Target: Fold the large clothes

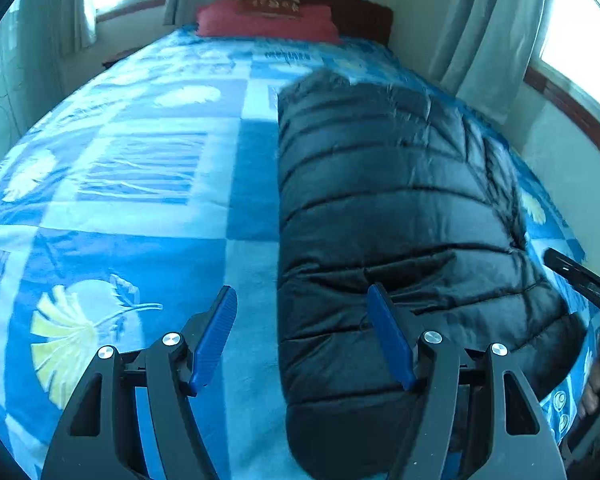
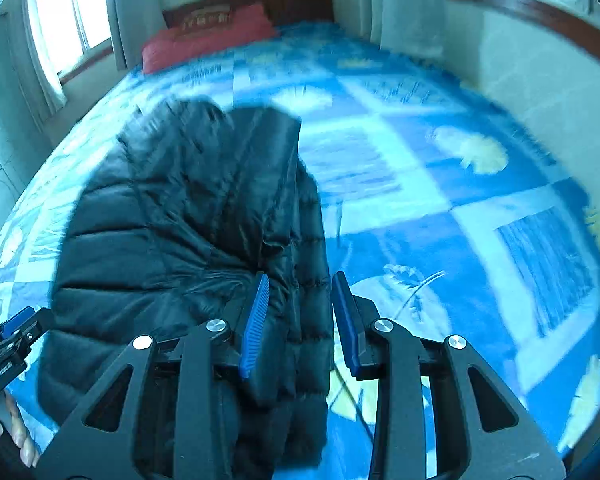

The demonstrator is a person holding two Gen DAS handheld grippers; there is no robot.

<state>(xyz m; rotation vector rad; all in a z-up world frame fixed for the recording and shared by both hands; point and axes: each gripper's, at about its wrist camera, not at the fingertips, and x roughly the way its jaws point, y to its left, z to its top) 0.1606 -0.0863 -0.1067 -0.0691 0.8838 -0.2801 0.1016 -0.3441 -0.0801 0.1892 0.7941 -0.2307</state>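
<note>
Both claws spread over jacket (image 1: 400, 208) on bed (image 1: 140, 160).
Left claw (image 1: 302, 334) straddled its long edge; right claw (image 2: 302, 320) gaped, nothing pinched.

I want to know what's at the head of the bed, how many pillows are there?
1. A red pillow lies against the wooden headboard, at the far end of the blue bedspread. Another could be hidden behind it.

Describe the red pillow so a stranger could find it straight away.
Start at the bed under the blue patchwork bedspread and follow it to the far end, where a dark wooden headboard stands against the wall. The red pillow lies right in front of it. It is the only red thing there, unlike the black puffer jacket nearer the camera.
</note>
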